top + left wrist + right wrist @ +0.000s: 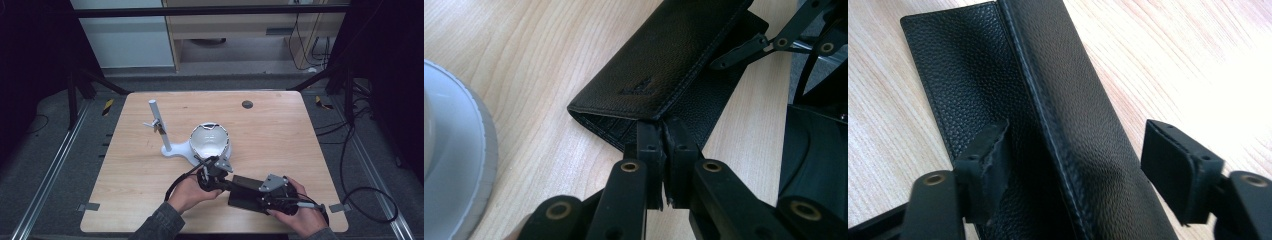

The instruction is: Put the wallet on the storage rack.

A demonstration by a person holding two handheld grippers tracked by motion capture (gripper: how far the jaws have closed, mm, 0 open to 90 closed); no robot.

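You're working on a light wooden table (280, 125) set between dark metal rails on a grey floor, with pale cabinets and trailing cables beyond its far edge. Near the middle of the table sits one white bowl (210, 140) on a white base whose single upright post (160, 127) carries a small clip.

One black leather wallet (245, 192) lies on the table's near part, between your two hands. Your left gripper (663, 131) has its jaws clamped tight on the corner of the wallet's upper flap. Your right gripper (1075, 165) stands wide open, one jaw on each side of the raised flap, neither visibly pressing it.

The high view gives the whole layout and both your sleeves. The left gripper view adds a faint embossed logo (638, 89) on the flap and the stitched edge; the right gripper view shows the pebbled grain close up.
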